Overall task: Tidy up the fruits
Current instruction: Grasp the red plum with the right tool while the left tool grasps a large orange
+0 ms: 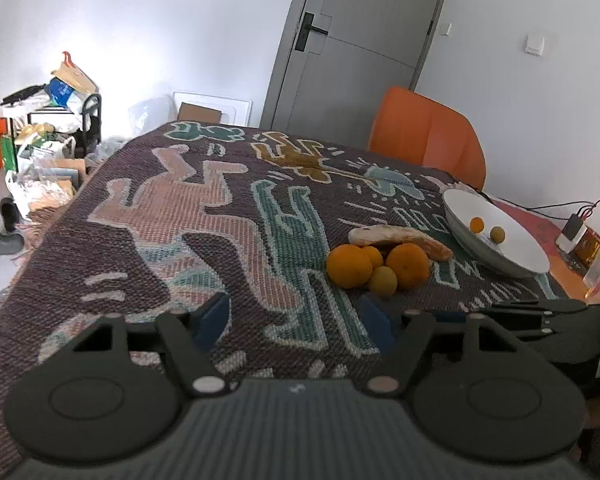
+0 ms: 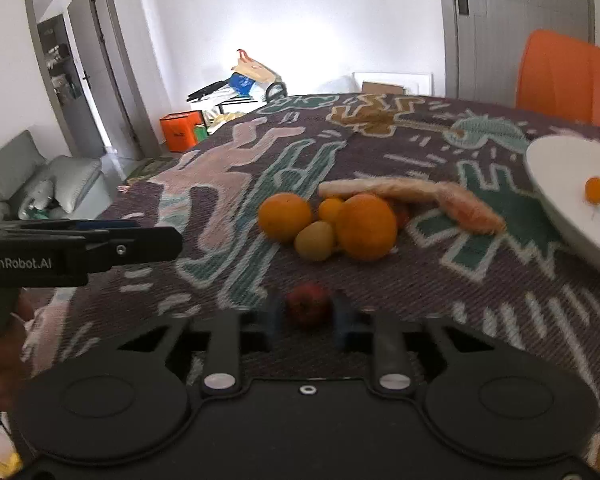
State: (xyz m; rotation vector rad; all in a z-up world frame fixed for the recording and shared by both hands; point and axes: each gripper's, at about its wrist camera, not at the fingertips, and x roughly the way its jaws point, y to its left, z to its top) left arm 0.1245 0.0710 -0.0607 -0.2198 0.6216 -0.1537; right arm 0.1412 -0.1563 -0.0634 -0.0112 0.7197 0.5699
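Right gripper [image 2: 309, 314] clamped on a small red fruit [image 2: 309, 305] (blurred, perhaps an apple), left gripper [image 1: 296, 320] spread wide, holding nothing.

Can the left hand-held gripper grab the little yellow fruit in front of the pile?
Probably yes. The left hand-held gripper is open and empty, and only bare tablecloth lies between it and the little yellow fruit.

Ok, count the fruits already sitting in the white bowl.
2. In the white bowl, a small orange fruit sits beside a small yellow-green fruit. The right wrist view cuts off part of the bowl, but the left wrist view shows the whole inside.
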